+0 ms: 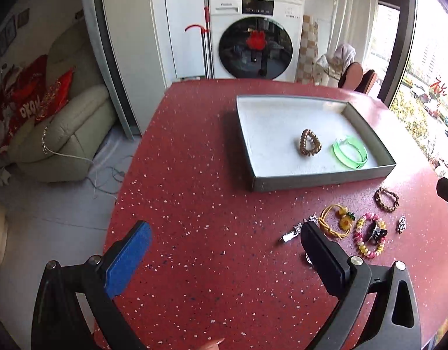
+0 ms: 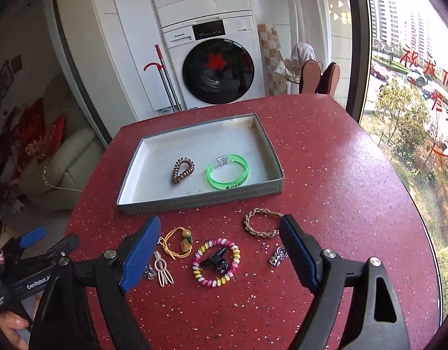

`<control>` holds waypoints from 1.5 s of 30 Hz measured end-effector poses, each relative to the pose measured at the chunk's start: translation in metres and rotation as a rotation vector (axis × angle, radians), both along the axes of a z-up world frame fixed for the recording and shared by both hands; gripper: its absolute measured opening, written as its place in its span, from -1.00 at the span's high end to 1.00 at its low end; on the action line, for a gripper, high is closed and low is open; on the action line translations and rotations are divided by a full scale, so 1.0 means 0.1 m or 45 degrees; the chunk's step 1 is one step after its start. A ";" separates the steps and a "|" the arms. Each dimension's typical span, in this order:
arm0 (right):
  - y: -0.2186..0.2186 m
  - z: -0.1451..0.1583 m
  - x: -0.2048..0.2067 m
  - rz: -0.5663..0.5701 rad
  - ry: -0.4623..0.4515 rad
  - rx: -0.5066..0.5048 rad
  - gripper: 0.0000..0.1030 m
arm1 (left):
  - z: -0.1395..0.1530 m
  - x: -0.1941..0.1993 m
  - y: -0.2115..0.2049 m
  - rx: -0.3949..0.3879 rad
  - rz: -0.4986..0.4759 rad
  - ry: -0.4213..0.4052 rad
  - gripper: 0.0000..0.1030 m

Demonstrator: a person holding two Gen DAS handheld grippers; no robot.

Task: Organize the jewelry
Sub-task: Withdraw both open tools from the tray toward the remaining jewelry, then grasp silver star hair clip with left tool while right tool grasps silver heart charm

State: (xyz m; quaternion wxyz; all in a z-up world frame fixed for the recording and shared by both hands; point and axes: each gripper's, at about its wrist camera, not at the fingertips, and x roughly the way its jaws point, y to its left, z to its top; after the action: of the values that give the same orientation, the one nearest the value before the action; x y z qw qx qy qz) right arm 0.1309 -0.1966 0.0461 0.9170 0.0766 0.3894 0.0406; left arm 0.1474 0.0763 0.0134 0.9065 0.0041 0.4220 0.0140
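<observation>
- Right gripper (image 2: 221, 248): jaws wide apart, nothing held; pink-yellow bead bracelet (image 2: 216, 262) on the table (image 2: 340, 189) between the fingers.
- Left gripper (image 1: 224, 243): released, empty; jewelry off to its right.
- Tray (image 2: 200, 201): holds green bangle (image 2: 228, 172) and spiral hair tie (image 2: 182, 170).

Daylight floods in through the big window (image 2: 407, 93) on my right, and its panes burn out nearly white toward the top in the left wrist view. The red bench (image 2: 340, 175) carries a soft sheen on that side, and the grey tray (image 2: 200, 199) has a pale glare in its far corner. Shadows are faint. The sofa (image 1: 69, 134) side sits dimmer. Both views bow strongly, with dark rounded corners; centres are sharp, edges smear slightly.
</observation>
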 end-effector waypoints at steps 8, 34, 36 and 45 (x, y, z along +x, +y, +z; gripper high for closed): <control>-0.12 0.22 -0.97 0.007 -0.117 0.028 -0.67 | 0.17 -0.73 0.08 -0.177 0.157 -0.094 -1.00; -0.71 -0.93 -0.18 -0.157 0.308 0.017 -0.67 | -0.56 0.21 -0.34 0.053 -0.255 0.054 -0.91; -0.68 -0.97 -0.11 -0.163 0.323 -0.005 -0.67 | -0.63 0.29 -0.39 0.060 -0.294 0.077 -0.90; -0.58 -1.10 0.18 -0.202 0.340 -0.068 -0.39 | -0.83 0.53 -0.56 0.058 -0.419 0.153 -0.90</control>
State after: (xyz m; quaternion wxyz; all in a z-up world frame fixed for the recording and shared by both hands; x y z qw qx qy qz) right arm 0.1490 -0.2549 -0.0642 0.8591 0.0875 0.5015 -0.0528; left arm 0.2007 0.0204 -0.0694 0.8694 0.0945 0.4686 -0.1251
